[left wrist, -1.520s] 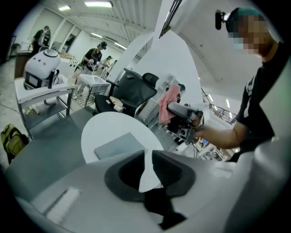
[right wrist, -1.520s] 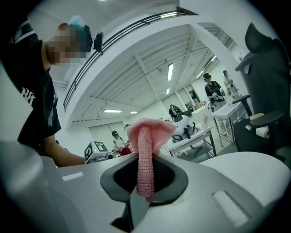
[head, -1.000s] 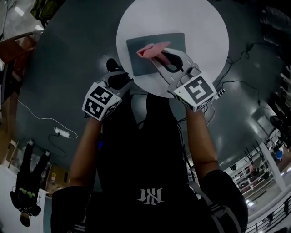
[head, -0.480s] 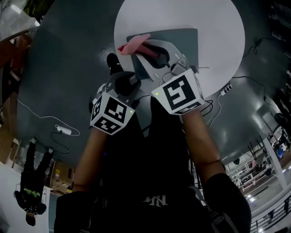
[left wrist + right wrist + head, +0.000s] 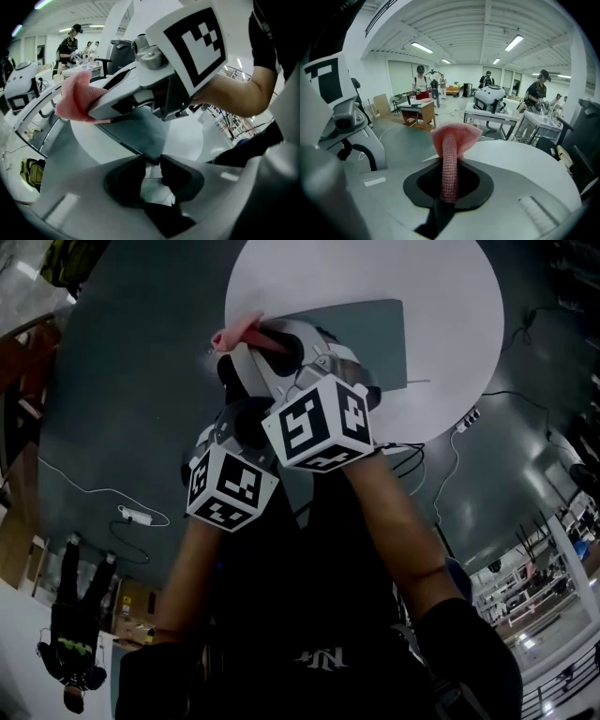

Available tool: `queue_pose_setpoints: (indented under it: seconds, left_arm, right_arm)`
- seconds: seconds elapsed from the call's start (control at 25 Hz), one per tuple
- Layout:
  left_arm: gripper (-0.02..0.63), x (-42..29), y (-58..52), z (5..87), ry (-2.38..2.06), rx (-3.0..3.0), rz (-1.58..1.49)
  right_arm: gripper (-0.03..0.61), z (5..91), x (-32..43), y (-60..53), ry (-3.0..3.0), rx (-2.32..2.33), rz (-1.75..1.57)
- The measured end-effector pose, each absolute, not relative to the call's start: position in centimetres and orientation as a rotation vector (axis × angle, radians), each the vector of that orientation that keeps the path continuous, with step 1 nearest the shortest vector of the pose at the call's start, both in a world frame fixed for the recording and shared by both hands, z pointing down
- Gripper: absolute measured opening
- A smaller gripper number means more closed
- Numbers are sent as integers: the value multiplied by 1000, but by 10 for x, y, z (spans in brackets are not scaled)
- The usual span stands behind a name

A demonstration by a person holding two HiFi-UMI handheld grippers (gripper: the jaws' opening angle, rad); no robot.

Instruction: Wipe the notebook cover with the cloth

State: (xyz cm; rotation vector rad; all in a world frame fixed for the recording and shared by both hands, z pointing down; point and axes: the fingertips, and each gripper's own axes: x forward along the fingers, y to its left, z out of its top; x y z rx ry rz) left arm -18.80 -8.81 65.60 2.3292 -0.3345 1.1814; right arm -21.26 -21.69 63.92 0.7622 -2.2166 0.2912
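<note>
Your right claw (image 5: 450, 165) is clamped on the pink cloth (image 5: 454, 136) at the left edge of the notebook (image 5: 380, 334) on the round white surface (image 5: 441, 287), while your left claw (image 5: 158, 161), jaws a narrow slit apart and empty, sits just at its near corner.

We see a pink cloth (image 5: 239, 332) with a fine waffle weave at the left end of the dark slate-grey notebook (image 5: 375, 334). Under the notebook the round tabletop (image 5: 375, 273) is plain white, and around it the floor (image 5: 141, 381) is dull grey-green. The right tongs (image 5: 449, 185) and left tongs (image 5: 152, 161) are pale grey with black pads, each bearing a cube of black squares on white. Nearer us than the notebook, the person's shirt (image 5: 309, 606) is black with a white mark.
</note>
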Motion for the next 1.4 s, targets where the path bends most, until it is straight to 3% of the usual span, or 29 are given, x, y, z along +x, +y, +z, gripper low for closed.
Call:
queue_pose_setpoints:
  seconds: [0.32, 1.4]
  left_arm:
    - [100, -188, -87, 662, -311, 2311, 1223]
    - [94, -172, -84, 663, -272, 2275, 1318]
  right_arm:
    - [29, 647, -198, -218, -2178, 796, 268]
    - [29, 649, -18, -228, -1982, 1127, 338]
